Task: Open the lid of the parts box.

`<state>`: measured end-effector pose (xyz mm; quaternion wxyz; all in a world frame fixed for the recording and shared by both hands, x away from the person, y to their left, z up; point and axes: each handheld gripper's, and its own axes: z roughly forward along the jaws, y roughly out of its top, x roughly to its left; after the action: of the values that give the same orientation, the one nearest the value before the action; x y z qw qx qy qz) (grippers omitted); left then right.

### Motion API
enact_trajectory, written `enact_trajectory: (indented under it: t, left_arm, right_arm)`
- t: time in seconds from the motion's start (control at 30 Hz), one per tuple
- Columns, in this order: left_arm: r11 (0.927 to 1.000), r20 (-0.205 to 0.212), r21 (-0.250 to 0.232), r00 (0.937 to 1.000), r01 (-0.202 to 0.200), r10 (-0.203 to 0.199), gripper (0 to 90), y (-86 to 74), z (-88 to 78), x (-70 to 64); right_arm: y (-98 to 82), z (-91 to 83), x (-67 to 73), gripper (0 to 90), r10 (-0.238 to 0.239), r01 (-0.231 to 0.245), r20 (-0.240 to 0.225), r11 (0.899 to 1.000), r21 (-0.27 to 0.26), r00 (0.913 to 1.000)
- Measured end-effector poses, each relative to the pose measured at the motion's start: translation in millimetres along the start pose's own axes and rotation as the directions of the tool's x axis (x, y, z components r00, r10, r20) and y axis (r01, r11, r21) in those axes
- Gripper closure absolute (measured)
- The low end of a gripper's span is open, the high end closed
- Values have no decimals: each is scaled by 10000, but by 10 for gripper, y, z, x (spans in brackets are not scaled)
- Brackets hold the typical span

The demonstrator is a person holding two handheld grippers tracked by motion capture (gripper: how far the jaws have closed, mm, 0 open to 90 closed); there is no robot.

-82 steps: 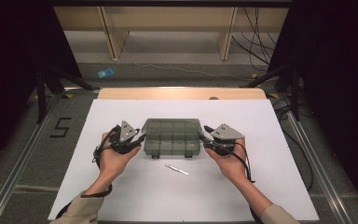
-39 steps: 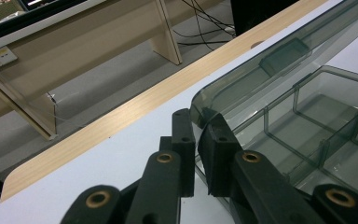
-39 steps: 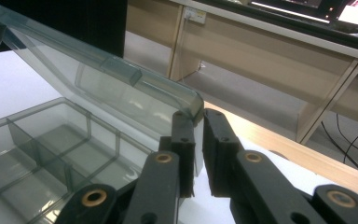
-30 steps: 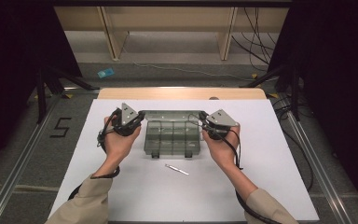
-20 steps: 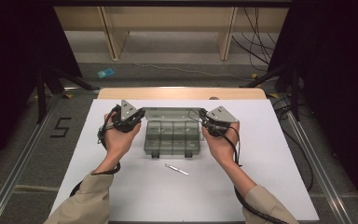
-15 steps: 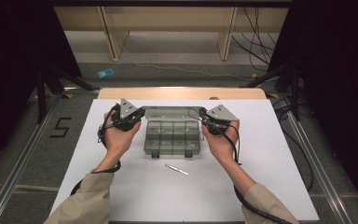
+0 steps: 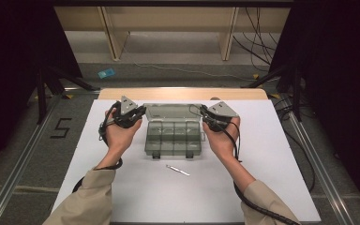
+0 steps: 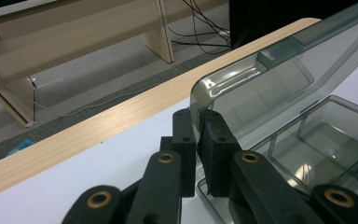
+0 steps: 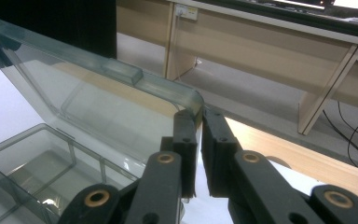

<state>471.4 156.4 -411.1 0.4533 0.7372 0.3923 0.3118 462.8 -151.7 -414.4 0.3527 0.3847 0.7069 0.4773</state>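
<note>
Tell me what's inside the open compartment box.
The box shows bare divided compartments through its clear walls; nothing lies in those visible. Both hand-held grippers, left and right, pinch the raised lid, whose glare veils the back row.

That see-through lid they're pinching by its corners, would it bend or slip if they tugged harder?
The lid looks like thin clear plastic, so it would probably flex a little. Its glossy surface may be slippery, though both grippers pinch its corners: left gripper, right gripper. The empty box seems light, so it could lift.
</note>
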Motion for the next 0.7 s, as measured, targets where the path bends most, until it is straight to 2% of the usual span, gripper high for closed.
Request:
enact_trajectory:
  t: [0.13, 0.23, 0.43, 0.5, 0.7]
  left_arm:
    - [10000, -102, 33, 9999, 27, -26, 846, 15, 13, 13]
    - [9999, 15, 45, 9999, 104, -104, 845, 20, 28, 19]
    - [9999, -101, 82, 9998, 150, -149, 845, 39, 59, 41]
    - [9996, 1, 94, 9996, 269, -269, 845, 42, 82, 48]
    - [9993, -34, 97, 9993, 362, -362, 844, 46, 123, 67]
  right_arm:
    - [9, 20, -5, 852, 98, -98, -60, 10000, -2, 9999]
    - [16, 24, -10, 853, 127, -127, 9, 9999, 76, 9999]
    - [30, 54, -23, 853, 238, -238, -3, 9997, 63, 9997]
    - [35, 64, -27, 854, 242, -242, 22, 9997, 58, 9997]
    - [50, 94, -39, 853, 305, -306, 33, 9995, 104, 9995]
